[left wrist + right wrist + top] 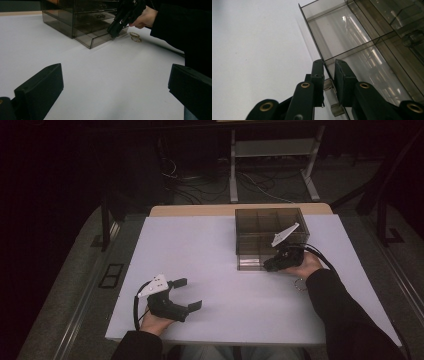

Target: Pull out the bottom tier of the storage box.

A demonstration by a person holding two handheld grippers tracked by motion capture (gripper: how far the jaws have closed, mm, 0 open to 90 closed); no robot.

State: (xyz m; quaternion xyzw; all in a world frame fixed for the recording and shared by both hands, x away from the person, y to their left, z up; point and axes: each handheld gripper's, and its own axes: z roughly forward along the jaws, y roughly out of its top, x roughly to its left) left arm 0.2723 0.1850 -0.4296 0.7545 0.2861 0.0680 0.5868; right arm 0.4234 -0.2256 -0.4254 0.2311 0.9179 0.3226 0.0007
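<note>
Between the right gripper (pixel 329 75)'s jaws sits the front wall of the bottom drawer (pixel 342 42), and the jaws are pinching it, one pad outside the wall, one inside, with a small clear handle tab just below them. That drawer belongs to a smoky translucent organizer box (pixel 270 227) standing at the far right of the white counter (pixel 215 270), and it is already drawn partway out toward the person. It's thin tinted plastic, see-through, split by dividers into compartments; the ones nearest the jaws look empty, though glare makes it hard to be sure.

Here's the risk, as I read it: the grip is on a slim, slick wall, so a pull that angles off the drawer's line could let the pads slide off, or cock the drawer in its slot so it jams. A hard tug could also drag the whole light box across the counter, since nothing braces it. Pull too far and the drawer may come free and tip.

Just beyond the right jaws, on the counter beside the drawer's corner, lie two small gold rings (pixel 135 37), close to the right hand (pixel 302 266); a sweep of the sleeve could knock them.

Well apart, at the near left, the left gripper (pixel 187 293) rests with jaws spread wide, nothing between them but bare counter.
</note>
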